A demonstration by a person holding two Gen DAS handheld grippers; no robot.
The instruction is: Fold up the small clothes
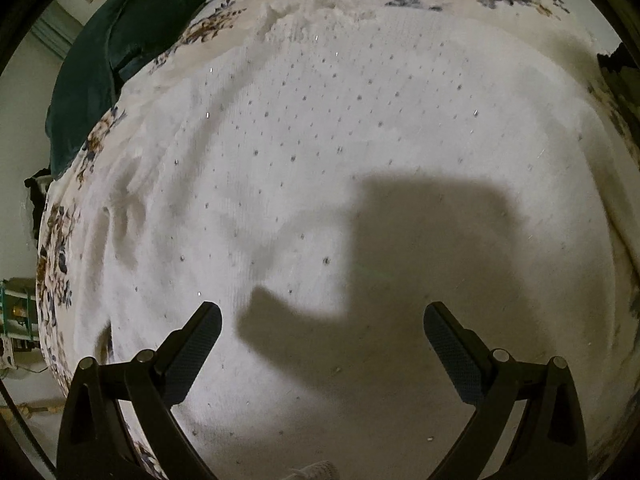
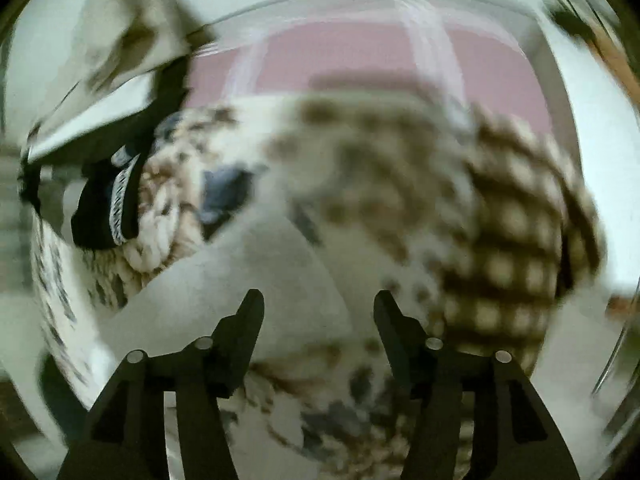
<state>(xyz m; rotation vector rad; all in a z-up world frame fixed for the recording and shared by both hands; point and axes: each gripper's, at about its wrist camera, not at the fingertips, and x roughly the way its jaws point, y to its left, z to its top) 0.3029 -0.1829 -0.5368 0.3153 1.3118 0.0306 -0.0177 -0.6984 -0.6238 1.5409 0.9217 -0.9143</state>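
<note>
1. White knit with small dark dots: the garment (image 1: 320,152) lies spread nearly flat on the floral bedsheet (image 1: 56,264), filling my left view, a few wrinkles along its left side.
2. My left gripper (image 1: 322,324) hangs above it, jaws wide apart, holding nothing; its shadow falls on the cloth.
3. My right gripper (image 2: 318,308) is also parted and empty. That view is badly blurred; I make out a white fabric strip (image 2: 248,276) and a brown checked cloth (image 2: 516,240), little more.
4. I judge the knit soft, light and stretchy, so it will sag and drag.
5. I'd pinch an edge or corner, not the middle.
</note>
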